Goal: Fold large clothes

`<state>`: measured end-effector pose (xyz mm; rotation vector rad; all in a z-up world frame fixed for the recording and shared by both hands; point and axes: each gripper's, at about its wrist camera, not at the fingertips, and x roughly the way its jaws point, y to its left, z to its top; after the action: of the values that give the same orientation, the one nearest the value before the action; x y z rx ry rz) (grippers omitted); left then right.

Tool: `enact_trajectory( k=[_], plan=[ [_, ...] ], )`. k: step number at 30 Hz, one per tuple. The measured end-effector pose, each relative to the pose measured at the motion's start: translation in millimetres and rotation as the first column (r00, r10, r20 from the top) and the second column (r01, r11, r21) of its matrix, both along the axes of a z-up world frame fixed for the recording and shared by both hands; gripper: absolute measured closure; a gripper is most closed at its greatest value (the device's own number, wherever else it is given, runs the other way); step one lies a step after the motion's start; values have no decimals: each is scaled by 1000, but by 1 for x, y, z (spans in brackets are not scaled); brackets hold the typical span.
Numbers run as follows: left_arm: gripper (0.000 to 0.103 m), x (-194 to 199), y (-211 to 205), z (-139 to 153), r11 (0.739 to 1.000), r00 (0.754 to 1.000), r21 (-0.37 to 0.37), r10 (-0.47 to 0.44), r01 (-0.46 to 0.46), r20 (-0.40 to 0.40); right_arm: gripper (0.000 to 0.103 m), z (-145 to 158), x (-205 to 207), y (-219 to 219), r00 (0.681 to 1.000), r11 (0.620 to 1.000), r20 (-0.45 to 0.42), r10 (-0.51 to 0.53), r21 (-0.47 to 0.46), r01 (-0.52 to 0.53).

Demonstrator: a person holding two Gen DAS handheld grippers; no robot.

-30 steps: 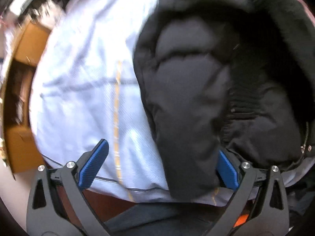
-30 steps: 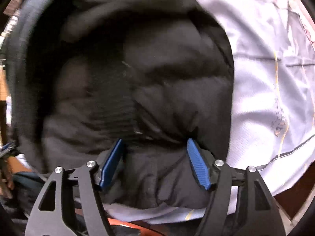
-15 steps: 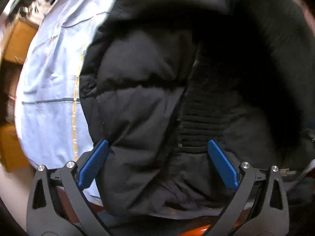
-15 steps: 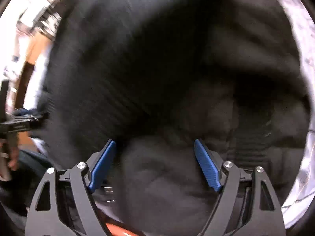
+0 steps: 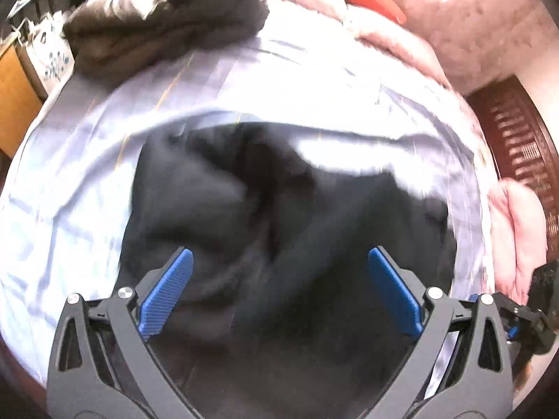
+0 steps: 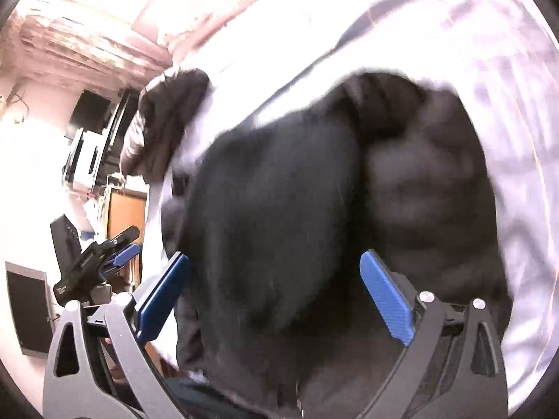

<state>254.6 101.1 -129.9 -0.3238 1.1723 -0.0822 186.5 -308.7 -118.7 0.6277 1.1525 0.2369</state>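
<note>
The black padded jacket [image 5: 279, 230] lies bunched on the pale blue sheet [image 5: 70, 188], close to the near edge of the bed. The left gripper [image 5: 279, 289] hangs above it with its jaws spread wide, and nothing is pinched between the blue pads [image 5: 167, 293]. The right gripper [image 6: 276, 296] is also spread; its jaws have just been opening, and the jacket lies below them, not pressed by either pad.

The step in hand appears to be a release after a fold, with both tools lifted clear. To do it well, the person should probably check that the folded edges line up before taking a new hold. Puffy filling tends to spring back, so the next grip likely wants a thick fold of fabric near a seam or hem, one tool at each end. Both ends should then travel together so the bundle stays square.

Counted: two grippers, one black jacket under them, and one other dark garment [image 5: 164, 17] heaped at the far side of the sheet. Pink bedding [image 5: 517, 237] lies at the right edge; how many pieces cannot be told through the blur.
</note>
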Motion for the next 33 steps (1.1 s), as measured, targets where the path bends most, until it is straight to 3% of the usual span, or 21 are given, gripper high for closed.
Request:
enact_trajectory(
  k=[3, 4, 6, 11, 13, 15, 16, 17, 18, 19, 22, 24, 29, 33],
  plan=[
    [2, 54, -13, -32, 1000, 994, 17, -13, 14, -106, 1, -13, 48, -8, 1000, 999, -3, -13, -51, 12],
    [2, 56, -17, -39, 1000, 992, -1, -16, 16, -126, 1, -21, 61, -17, 1000, 998, -22, -19, -60, 17],
    [2, 67, -19, -57, 999, 985, -36, -39, 34, -170, 1, -49, 89, -27, 993, 996, -115, -27, -88, 17],
    [2, 97, -25, -113, 996, 960, -87, -31, 7, -279, 1, -100, 123, -38, 974, 998, -218, -62, -10, 62],
    [2, 103, -29, -134, 998, 956, -69, -28, 8, -292, 1, -113, 129, -42, 968, 997, -238, -75, -17, 73],
    [3, 107, -33, -145, 998, 966, -55, -17, 3, -259, 4, -114, 131, -39, 977, 996, -200, -76, -57, 66],
    [12, 107, -34, -147, 998, 970, -60, -10, -4, -241, 19, -114, 129, -35, 980, 995, -183, -72, -77, 59],
    [23, 105, -34, -149, 996, 971, -85, -14, -6, -239, 27, -116, 127, -32, 981, 994, -180, -70, -100, 52],
    [48, 104, -34, -152, 992, 967, -128, -28, -5, -252, 46, -119, 126, -30, 982, 994, -179, -64, -101, 46],
    [57, 104, -34, -155, 987, 965, -158, -31, -11, -259, 60, -123, 126, -31, 983, 995, -176, -56, -85, 41],
    [76, 101, -30, -154, 984, 967, -177, -25, -21, -255, 78, -123, 123, -36, 986, 998, -155, -65, -37, 60],
    [81, 98, -20, -146, 971, 968, -231, -7, -53, -249, 87, -110, 119, -43, 990, 996, -112, -88, -11, 87],
    [85, 91, -10, -114, 953, 989, -301, -4, -40, -146, 90, -66, 109, -40, 991, 992, 48, -126, -24, 127],
    [86, 88, -4, -69, 940, 1000, -341, 4, -8, -14, 91, -18, 98, -41, 965, 992, 231, -127, 6, 129]
  ],
)
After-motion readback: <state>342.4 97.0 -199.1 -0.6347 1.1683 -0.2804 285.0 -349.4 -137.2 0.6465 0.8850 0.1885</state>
